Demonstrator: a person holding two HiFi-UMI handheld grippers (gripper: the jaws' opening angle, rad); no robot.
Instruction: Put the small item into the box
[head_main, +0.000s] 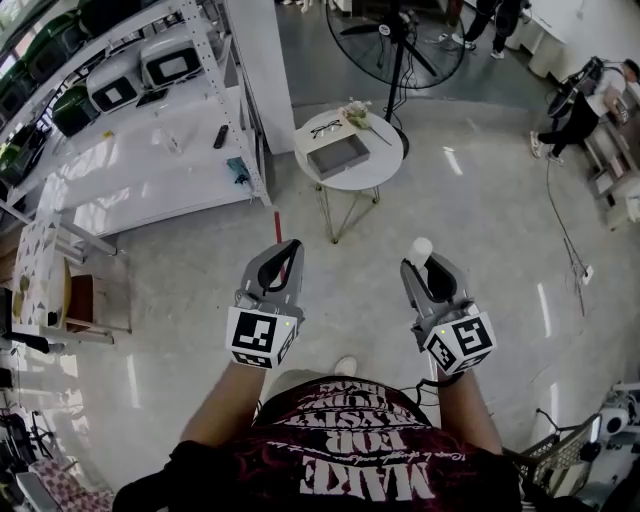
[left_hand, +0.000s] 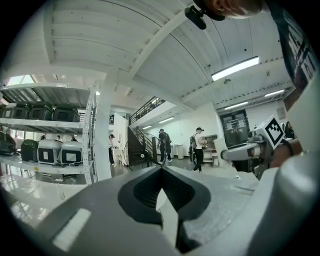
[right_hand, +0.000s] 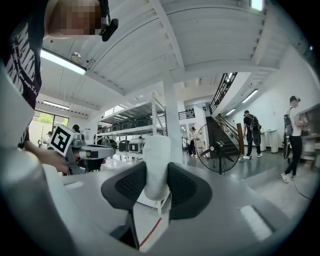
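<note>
My right gripper (head_main: 421, 256) is shut on a small white cylinder-shaped item (head_main: 421, 247), which stands upright between the dark pads (right_hand: 181, 187) in the right gripper view, the item (right_hand: 156, 167) filling the gap. My left gripper (head_main: 289, 250) is shut with nothing in it; its jaws meet at the tips (left_hand: 161, 170). Both are held at waist height over the floor. The open grey box (head_main: 338, 155) lies on a small round white table (head_main: 380, 170) ahead of both grippers, with eyeglasses (head_main: 325, 128) beside it.
A white shelving rack (head_main: 150, 150) with crates and devices stands at the left. A large floor fan (head_main: 398, 40) stands behind the table. A red strip (head_main: 278, 225) lies on the floor. People stand far back at the right (head_main: 575, 110).
</note>
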